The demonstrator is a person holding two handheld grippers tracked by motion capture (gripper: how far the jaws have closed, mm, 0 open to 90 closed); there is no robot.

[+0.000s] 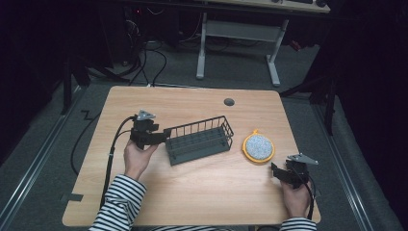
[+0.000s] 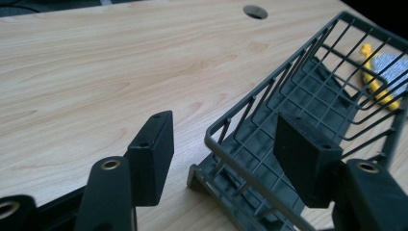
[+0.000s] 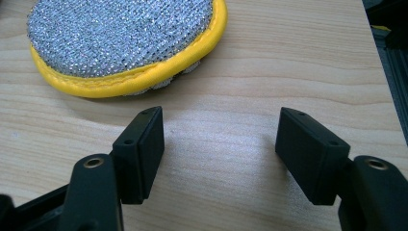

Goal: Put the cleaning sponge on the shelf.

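A dark grey wire basket point(image 1: 199, 139) lies in the middle of the wooden table point(image 1: 192, 192). My left gripper point(image 1: 162, 136) is at the basket's left end. In the left gripper view the basket's end wall point(image 2: 250, 159) runs between the jaws of my left gripper point(image 2: 228, 159), which stand open, one pad outside the wall and one inside; neither pad presses on the wire. A round scrubbing pad point(image 1: 258, 147), silver with a yellow rim, lies to the right of the basket. My right gripper point(image 3: 221, 154) is open just short of the scrubbing pad point(image 3: 120, 43), with bare table between its pads.
A round cable hole point(image 1: 229, 102) sits near the table's far edge. The right gripper point(image 1: 278, 171) is close to the table's right edge. A cable point(image 1: 113, 144) trails from the left gripper off the table's left side. A desk frame point(image 1: 240, 33) stands on the floor beyond.
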